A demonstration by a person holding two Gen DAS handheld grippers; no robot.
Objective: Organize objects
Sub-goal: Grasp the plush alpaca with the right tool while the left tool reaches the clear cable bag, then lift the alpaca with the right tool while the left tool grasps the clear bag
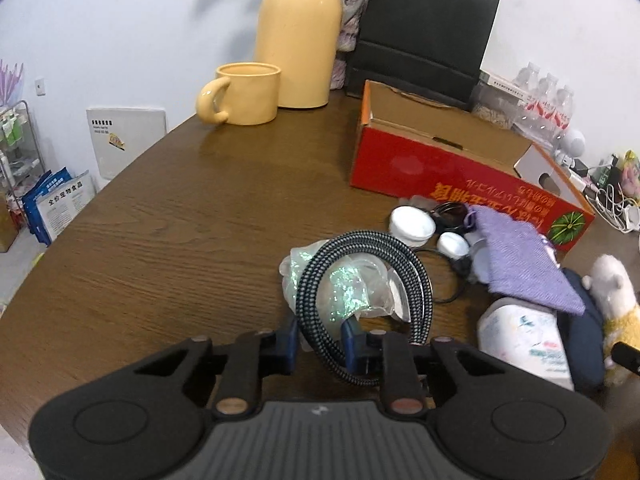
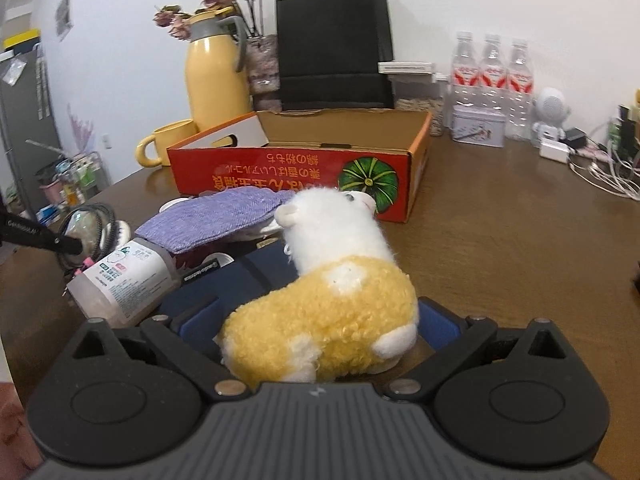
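A yellow-and-white plush sheep [image 2: 320, 300] is flanked by the spread right hand-held gripper [image 2: 320, 332]; a braided black-and-white cable [image 1: 320, 292] is pinched by the left hand-held gripper [image 1: 320, 340]; nothing is seen inside the open red cardboard box [image 2: 296, 172].

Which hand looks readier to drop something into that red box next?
Probably the right: its hand-held gripper straddles the plush toy, directly facing the open red box. The left is at the braided cable, farther off.

I see a coiled black-and-white braided cable [image 1: 360, 280] looped over crumpled shiny wrap [image 1: 344, 284] on my table. A yellow-and-white plush sheep [image 2: 332, 292] lies on a dark blue pouch [image 2: 236, 276], facing an open red cardboard box [image 2: 296, 172].
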